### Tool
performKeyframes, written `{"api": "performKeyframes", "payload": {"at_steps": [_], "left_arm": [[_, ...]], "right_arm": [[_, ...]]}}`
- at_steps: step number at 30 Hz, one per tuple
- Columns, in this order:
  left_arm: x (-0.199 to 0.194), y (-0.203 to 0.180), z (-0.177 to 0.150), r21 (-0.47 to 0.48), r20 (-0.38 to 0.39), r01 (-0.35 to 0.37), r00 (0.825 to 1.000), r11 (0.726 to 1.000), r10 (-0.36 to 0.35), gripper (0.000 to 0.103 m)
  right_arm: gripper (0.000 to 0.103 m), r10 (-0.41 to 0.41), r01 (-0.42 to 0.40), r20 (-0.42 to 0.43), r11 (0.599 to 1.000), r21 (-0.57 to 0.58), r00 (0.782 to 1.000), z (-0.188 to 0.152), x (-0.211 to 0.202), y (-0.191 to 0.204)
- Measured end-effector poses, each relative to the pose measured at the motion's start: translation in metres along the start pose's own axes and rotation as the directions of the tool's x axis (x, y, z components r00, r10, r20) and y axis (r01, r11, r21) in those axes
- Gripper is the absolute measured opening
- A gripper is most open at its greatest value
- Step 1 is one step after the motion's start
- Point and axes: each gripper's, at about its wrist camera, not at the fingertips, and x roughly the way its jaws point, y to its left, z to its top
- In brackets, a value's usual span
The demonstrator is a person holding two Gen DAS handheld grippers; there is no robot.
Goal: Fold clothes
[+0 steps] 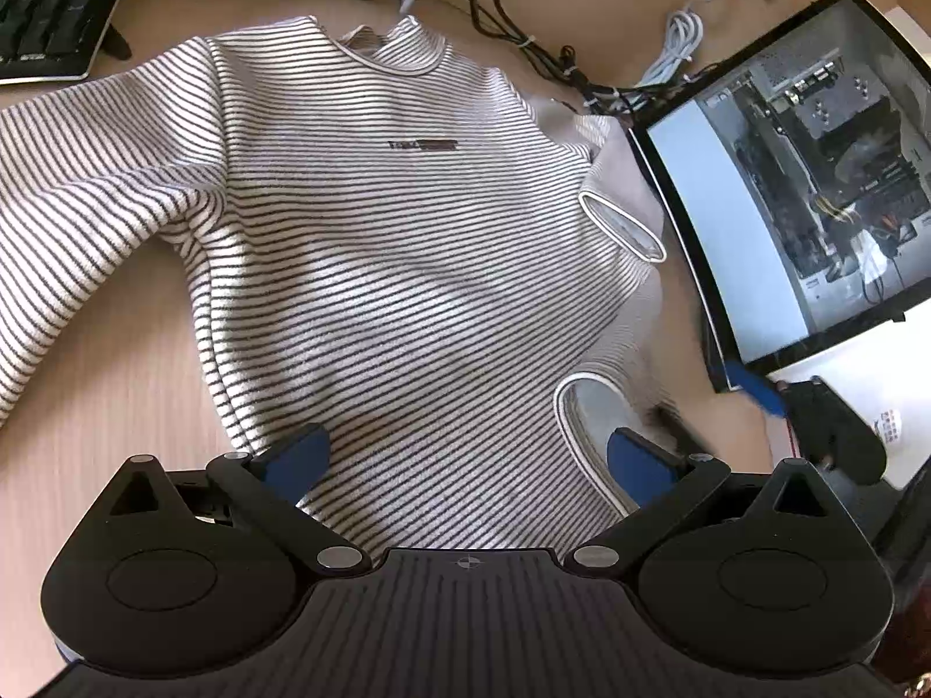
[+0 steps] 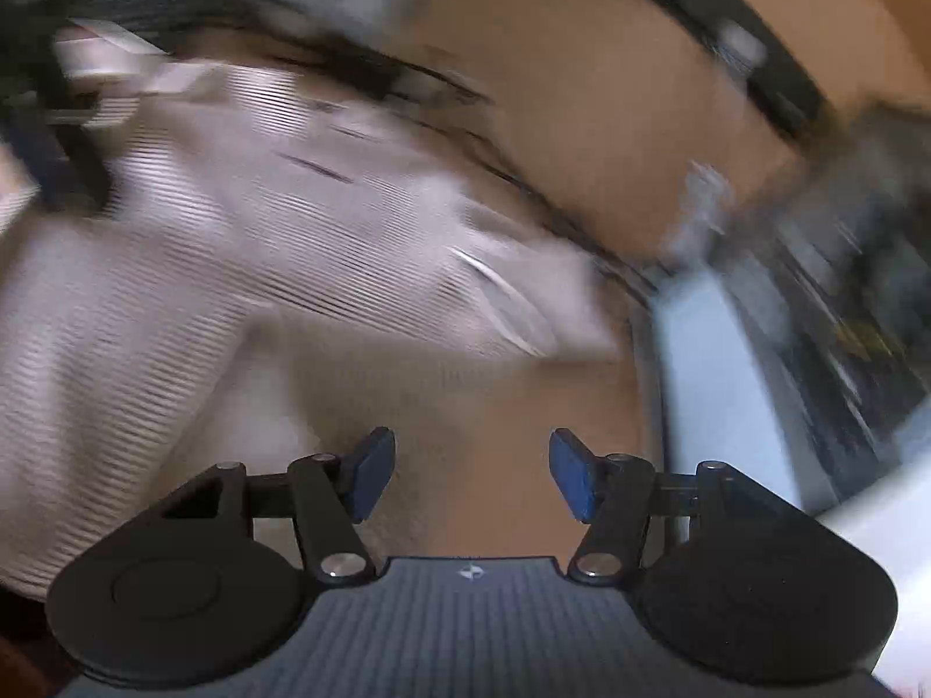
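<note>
We see an office: a keyboard (image 1: 52,6), tangled cables (image 1: 512,29) and an open computer case (image 1: 814,174) crowd the table (image 1: 116,349).

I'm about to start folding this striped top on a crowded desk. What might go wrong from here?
The cables run right beside the striped top's collar, so dragging fabric may snag them. The open computer case sits close to the folded-in sleeve; a swinging tool could hit it.
</note>
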Motion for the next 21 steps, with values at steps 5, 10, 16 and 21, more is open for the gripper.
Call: {"api": "performKeyframes", "payload": {"at_steps": [5, 10, 16, 21], "left_arm": [[0.001, 0.001, 0.001, -0.006, 0.003, 0.012, 1.000, 1.000, -0.012, 0.103], [0.002, 0.001, 0.003, -0.001, -0.002, 0.014, 1.000, 1.000, -0.014, 0.103], [0.000, 0.003, 0.000, 0.019, -0.011, 0.023, 1.000, 1.000, -0.023, 0.103], [-0.002, 0.007, -0.001, 0.003, 0.007, 0.041, 0.999, 0.999, -0.041, 0.103]], "right_arm": [[0.061, 0.143, -0.142, 0.001, 0.980, 0.139, 0.990, -0.019, -0.024, -0.040], [0.066, 0.223, -0.224, 0.043, 0.975, 0.014, 0.974, -0.001, -0.021, 0.012], [0.063, -0.031, 0.029, 0.020, 0.995, 0.097, 0.999, 0.005, -0.005, 0.011], [0.063, -0.216, 0.275, -0.236, 0.926, 0.258, 0.948, -0.064, -0.009, -0.068]]}}
